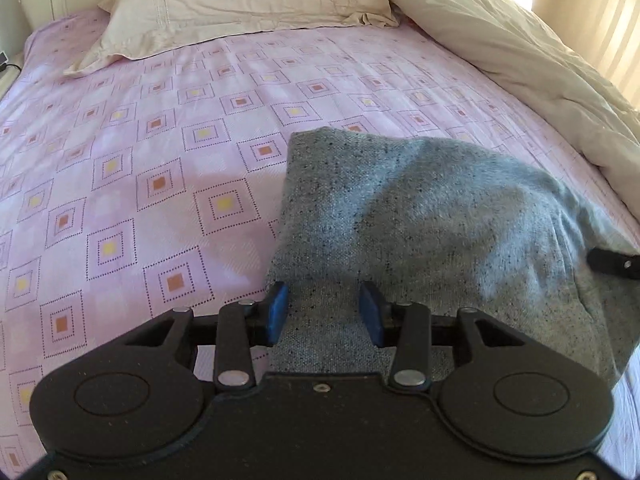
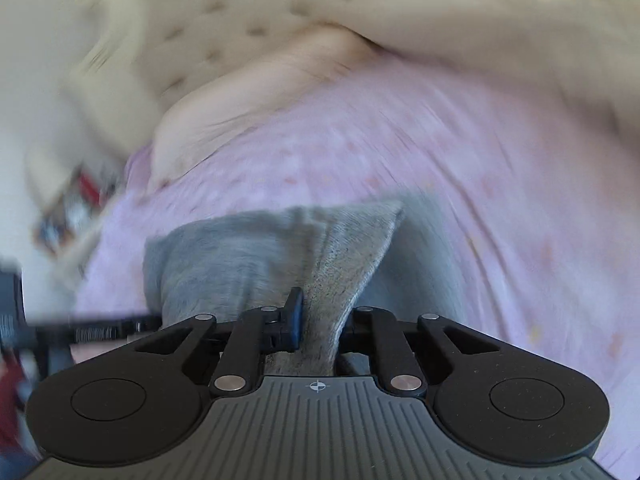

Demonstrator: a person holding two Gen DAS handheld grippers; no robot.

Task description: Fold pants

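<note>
Where pants (image 2: 256,264) bunch, right claw (image 2: 320,316) half-hidden

The pants (image 1: 440,216) are grey, flecked all over with dark specks, paler where light falls on the weave. They lie on a pink sheet (image 1: 160,128) patterned with dotted-outline squares, each nesting a small yellow or orange-brown centre. At the far end the pillow (image 1: 240,4) is cream with faint embroidery, and the quilt (image 1: 520,72) on the right is cream too. Both tools are black; the left tool (image 1: 326,314) has blue pads (image 1: 278,312).
</note>
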